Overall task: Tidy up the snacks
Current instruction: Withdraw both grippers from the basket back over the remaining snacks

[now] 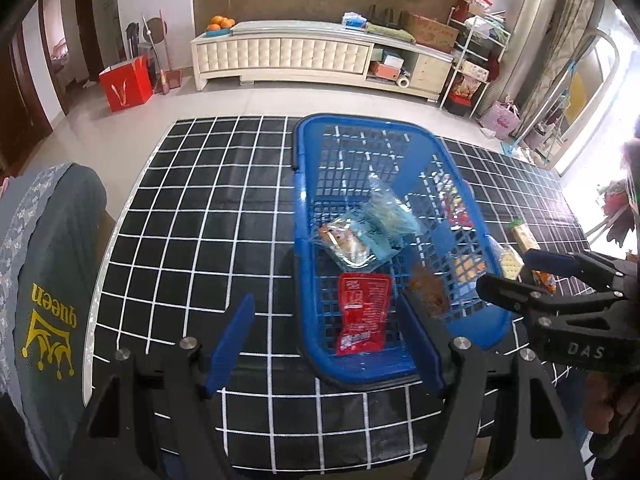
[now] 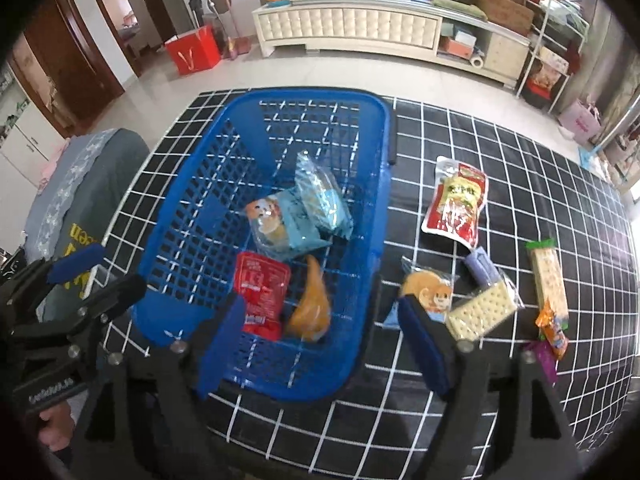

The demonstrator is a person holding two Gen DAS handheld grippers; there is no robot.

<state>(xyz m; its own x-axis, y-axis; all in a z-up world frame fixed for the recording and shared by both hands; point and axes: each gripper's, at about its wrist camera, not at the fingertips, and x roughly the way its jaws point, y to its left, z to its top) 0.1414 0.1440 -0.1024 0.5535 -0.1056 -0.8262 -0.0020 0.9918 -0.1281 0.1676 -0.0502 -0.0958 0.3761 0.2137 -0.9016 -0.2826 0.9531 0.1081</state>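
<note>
The worktop, under a black grid cloth, carries a blue basket toward its left side; inside lie a red packet, pale blue wrapped cakes and a blurred orange snack. Outside, toward the right edge, lie a red pouch, a cartoon-print cake, two cracker packs and a small orange sachet. All look light, crinkly and slippery; crackers seem brittle, so pinching a sealed end is probably safest. The right hand-held gripper hovers wide open and empty over the basket's near rim; the left hand-held gripper likewise.
</note>
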